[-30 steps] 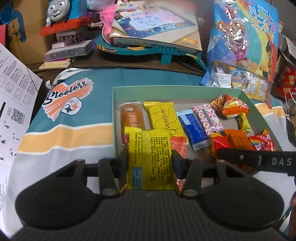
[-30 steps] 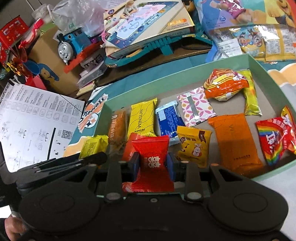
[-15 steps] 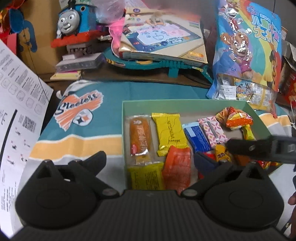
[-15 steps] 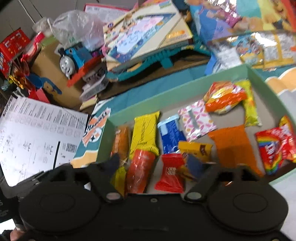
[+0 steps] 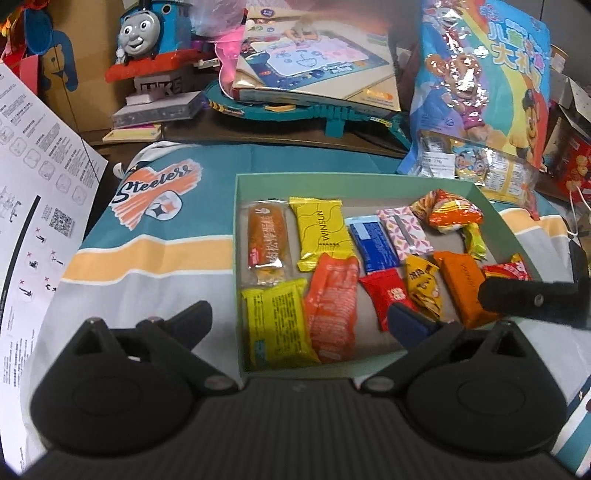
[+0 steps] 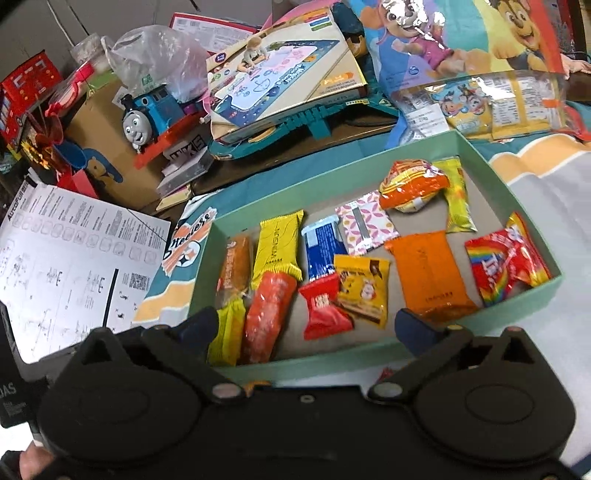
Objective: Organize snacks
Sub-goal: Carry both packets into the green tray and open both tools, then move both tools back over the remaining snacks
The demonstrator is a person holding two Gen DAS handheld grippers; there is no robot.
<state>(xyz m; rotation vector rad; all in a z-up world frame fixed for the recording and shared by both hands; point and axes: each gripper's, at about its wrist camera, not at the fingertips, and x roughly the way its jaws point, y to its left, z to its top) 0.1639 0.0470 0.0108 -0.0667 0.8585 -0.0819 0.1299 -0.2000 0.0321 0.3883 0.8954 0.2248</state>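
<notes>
A pale green box [image 5: 369, 184] [image 6: 332, 360] holds several wrapped snacks in rows. At its near left corner lies a yellow packet [image 5: 273, 328] [image 6: 227, 332]. A long orange packet [image 5: 332, 306] rests beside it, then a small red packet [image 5: 388, 295] [image 6: 323, 310]. My left gripper [image 5: 299, 314] hovers open above the box's near edge, holding nothing. My right gripper [image 6: 306, 317] hangs over the same edge, its jaws still opening, wide of the red packet and touching nothing. One of its black fingers [image 5: 532, 299] shows at the right of the left wrist view.
The box sits on a teal, yellow and grey cloth [image 5: 155, 195]. A printed sheet [image 5: 33, 184] lies to the left. Behind stand a blue toy train [image 5: 147, 26], a flat game box [image 5: 314, 70] and a large cartoon snack bag [image 5: 480, 92].
The left gripper opened and let go of the yellow packet. The right one opened and dropped the red packet. Both packets now lie in the box, and both grippers drew back and up.
</notes>
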